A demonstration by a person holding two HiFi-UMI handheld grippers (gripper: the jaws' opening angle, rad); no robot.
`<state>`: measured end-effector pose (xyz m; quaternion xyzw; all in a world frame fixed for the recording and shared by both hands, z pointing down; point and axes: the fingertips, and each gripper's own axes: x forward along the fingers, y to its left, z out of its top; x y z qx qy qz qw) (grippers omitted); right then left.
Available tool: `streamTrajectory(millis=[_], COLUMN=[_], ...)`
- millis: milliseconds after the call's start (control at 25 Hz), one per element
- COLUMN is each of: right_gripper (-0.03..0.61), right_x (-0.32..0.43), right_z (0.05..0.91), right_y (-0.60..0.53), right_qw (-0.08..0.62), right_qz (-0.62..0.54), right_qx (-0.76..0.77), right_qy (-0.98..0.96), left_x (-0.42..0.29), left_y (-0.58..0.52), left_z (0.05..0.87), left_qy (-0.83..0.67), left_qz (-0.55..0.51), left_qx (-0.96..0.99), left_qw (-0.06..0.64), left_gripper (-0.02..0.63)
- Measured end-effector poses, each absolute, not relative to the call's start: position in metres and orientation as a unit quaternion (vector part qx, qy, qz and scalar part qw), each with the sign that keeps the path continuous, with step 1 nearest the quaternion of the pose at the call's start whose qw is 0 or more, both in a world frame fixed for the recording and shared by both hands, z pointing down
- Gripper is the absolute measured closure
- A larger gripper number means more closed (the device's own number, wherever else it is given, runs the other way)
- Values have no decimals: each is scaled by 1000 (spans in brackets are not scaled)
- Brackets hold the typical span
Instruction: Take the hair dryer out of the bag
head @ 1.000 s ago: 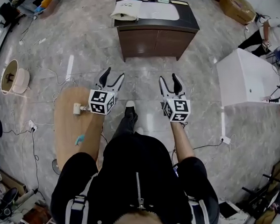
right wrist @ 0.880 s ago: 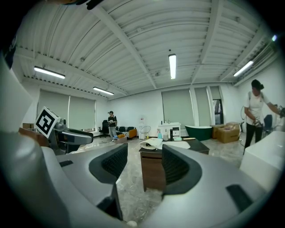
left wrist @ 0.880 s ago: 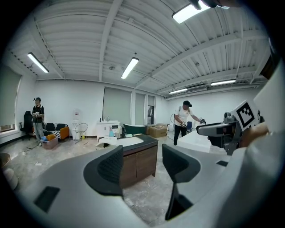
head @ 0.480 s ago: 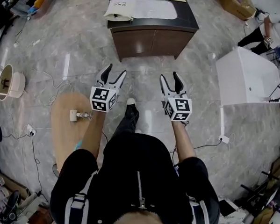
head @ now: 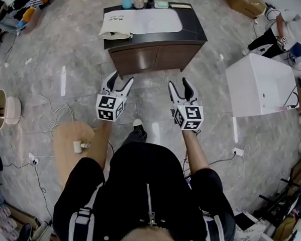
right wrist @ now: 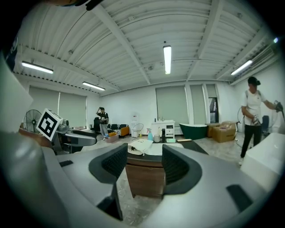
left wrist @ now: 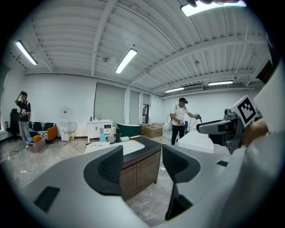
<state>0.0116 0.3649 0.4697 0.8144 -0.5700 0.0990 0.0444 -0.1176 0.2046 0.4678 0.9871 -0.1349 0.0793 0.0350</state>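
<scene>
A cream fabric bag (head: 116, 24) lies on the left end of a dark-topped wooden cabinet (head: 157, 55) ahead of me. The bag also shows in the left gripper view (left wrist: 96, 146) and the right gripper view (right wrist: 141, 144). No hair dryer is in sight. My left gripper (head: 122, 78) is held in the air in front of the cabinet, open and empty. My right gripper (head: 179, 83) hangs beside it, also open and empty. Both sets of jaws point at the cabinet, well short of the bag.
A white basin (head: 158, 21) is set in the cabinet top, with bottles (head: 126, 2) at its back edge. A large white tub (head: 262, 84) stands to the right. A wooden board (head: 71, 142) and cables lie on the floor at left. A person (head: 281, 30) is at far right.
I have stepped closer to the cabinet, which now sits lower and nearer in the head view. Both grippers stay open and keep the same pose.
</scene>
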Motion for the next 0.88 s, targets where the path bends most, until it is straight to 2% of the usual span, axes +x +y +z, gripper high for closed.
streamTrajectory(millis=[240,880], right_gripper=[337,339], right_x=[39,79], right_z=[466,469], right_y=[303,204], right_qw=[45,39], right_qz=[97,98], right_qx=[814,801], right_qy=[-571,-589], left_x=[-91,-83], left_y=[147,52], left_z=[464,478], left_qy=[-131,-168], left_qz=[76,83], left_qx=[988,981], left_qw=[36,53], left_gripper=[336,336])
